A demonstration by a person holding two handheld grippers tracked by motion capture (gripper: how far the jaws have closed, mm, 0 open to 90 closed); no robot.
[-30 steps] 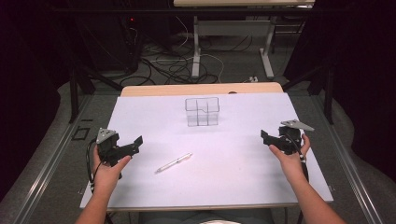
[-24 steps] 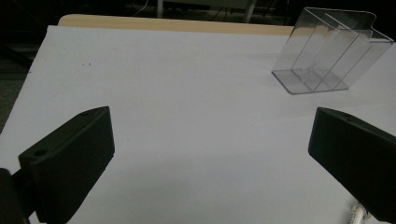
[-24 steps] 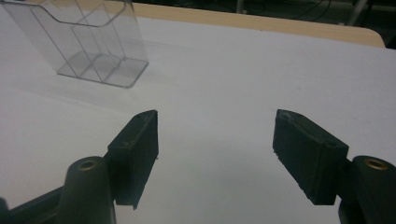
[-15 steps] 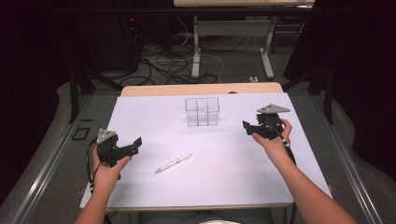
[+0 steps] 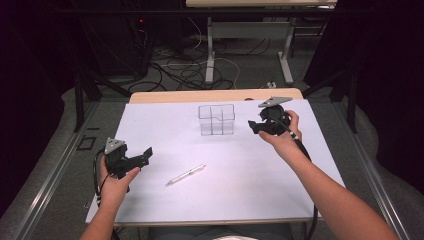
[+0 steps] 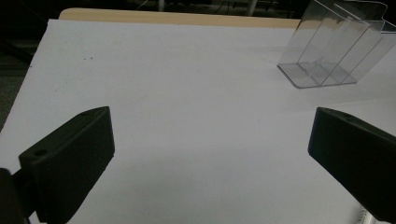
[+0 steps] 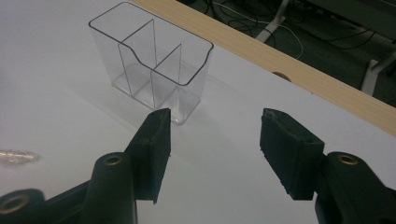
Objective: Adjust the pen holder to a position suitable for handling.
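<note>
A clear plastic organizer [image 5: 216,119] with compartments stands upright at the back middle of the white table top [image 5: 250,170]. It also appears in the left gripper view [image 6: 334,46] and in the right gripper view [image 7: 152,60]. A white pen [image 5: 186,174] lies flat on the table in front of it. My right gripper [image 5: 253,126] hovers open just right of the organizer, its jaws [image 7: 212,149] apart with nothing between them. My left gripper [image 5: 145,154] is held open at the left of the table, left of the pen, jaws [image 6: 210,158] wide and empty.
A wooden strip [image 5: 215,95] runs along the table's far edge. Beyond it the floor holds loose cables [image 5: 195,70] and the legs of another desk [image 5: 210,50]. Metal rails [image 5: 50,170] run along the table's left side.
My right gripper has moved forward and left from the right side of the table to a spot beside the organizer. The left gripper and the pen have stayed put.
</note>
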